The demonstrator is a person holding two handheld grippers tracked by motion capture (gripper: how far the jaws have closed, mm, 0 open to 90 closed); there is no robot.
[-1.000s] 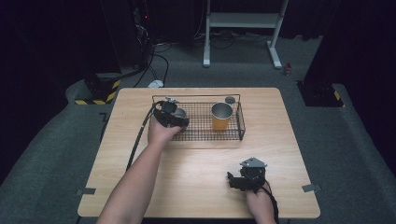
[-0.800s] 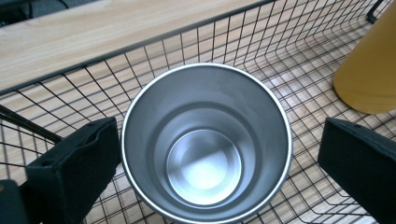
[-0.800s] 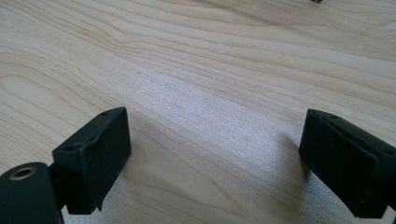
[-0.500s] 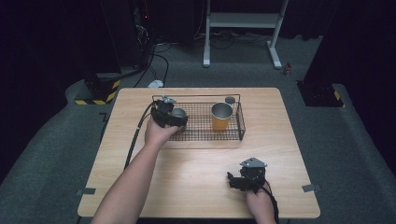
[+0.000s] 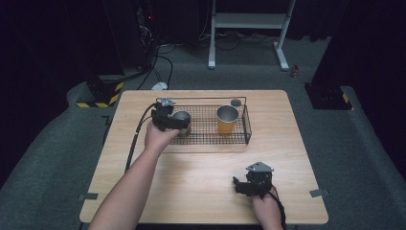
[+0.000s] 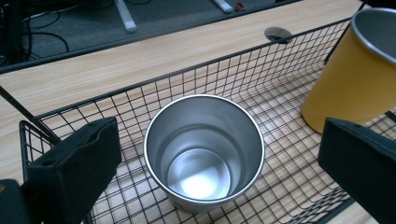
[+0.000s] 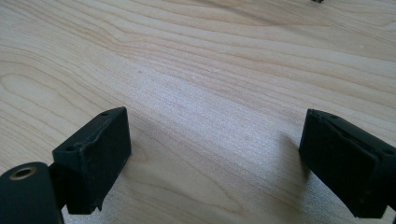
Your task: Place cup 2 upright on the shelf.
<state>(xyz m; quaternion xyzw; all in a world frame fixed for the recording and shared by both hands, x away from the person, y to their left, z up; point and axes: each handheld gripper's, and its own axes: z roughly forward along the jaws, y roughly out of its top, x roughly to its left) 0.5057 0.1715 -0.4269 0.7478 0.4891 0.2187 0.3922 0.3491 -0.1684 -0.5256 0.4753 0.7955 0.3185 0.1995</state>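
A bare steel cup (image 6: 204, 149) stands upright and empty in the left part of a black wire basket (image 6: 116, 95). My left gripper (image 6: 224, 151) is open, with a jaw on either side of the cup and not touching it. In the high view the left gripper (image 5: 168, 119) sits at the steel cup (image 5: 182, 116) over the basket (image 5: 206, 140). An orange cup (image 5: 227, 120) with a steel inside stands upright in the right part of the basket, and shows as the orange cup (image 6: 345, 84) close by. My right gripper (image 5: 241, 184) rests open near the table's front edge; the right gripper (image 7: 215, 149) has only bare wood between its jaws.
The wooden table (image 5: 201, 177) has free room between the basket and the front edge. A round grey grommet (image 5: 235, 102) sits in the tabletop behind the basket. The left gripper's cable (image 5: 136, 136) trails over the table's left part. A white desk frame (image 5: 249, 21) stands beyond.
The left hand and gripper have shifted only slightly at the steel cup. The right gripper has not moved.
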